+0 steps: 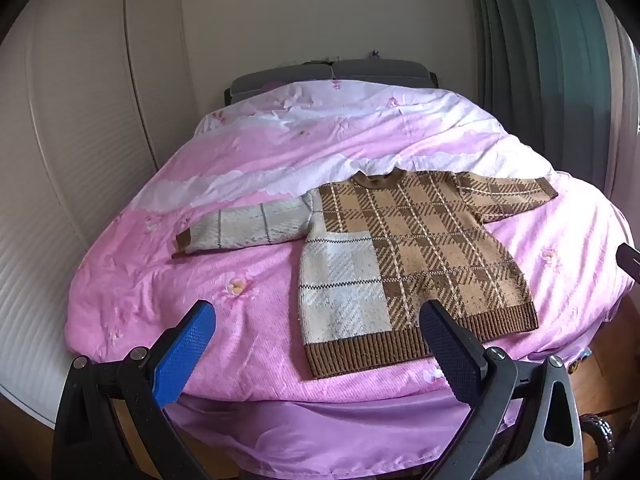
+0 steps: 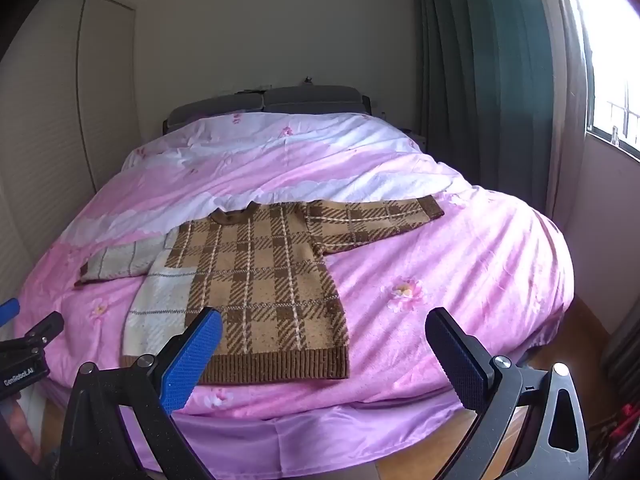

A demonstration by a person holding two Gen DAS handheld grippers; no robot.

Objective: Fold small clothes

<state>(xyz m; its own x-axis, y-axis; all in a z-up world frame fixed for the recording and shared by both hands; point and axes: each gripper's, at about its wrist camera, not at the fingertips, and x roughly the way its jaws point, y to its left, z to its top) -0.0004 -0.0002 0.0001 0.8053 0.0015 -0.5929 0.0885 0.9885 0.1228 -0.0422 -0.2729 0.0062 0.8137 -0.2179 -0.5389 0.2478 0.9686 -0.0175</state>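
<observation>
A small knitted plaid sweater (image 1: 404,248), brown and tan with a cream left panel and sleeve, lies flat and spread out on the pink duvet (image 1: 248,288), both sleeves stretched sideways, hem toward me. It also shows in the right wrist view (image 2: 264,280). My left gripper (image 1: 320,316) is open and empty, held above the bed's near edge in front of the hem. My right gripper (image 2: 324,324) is open and empty, to the right of the hem's right corner. The left gripper's tip (image 2: 12,308) shows at the left edge of the right wrist view.
The bed fills the room's middle, with a grey headboard (image 1: 332,72) against the far wall. White wardrobe doors (image 1: 80,140) stand to the left. Green curtains (image 2: 480,80) and a window (image 2: 612,60) are to the right. Wooden floor (image 2: 440,440) lies below the bed's near edge.
</observation>
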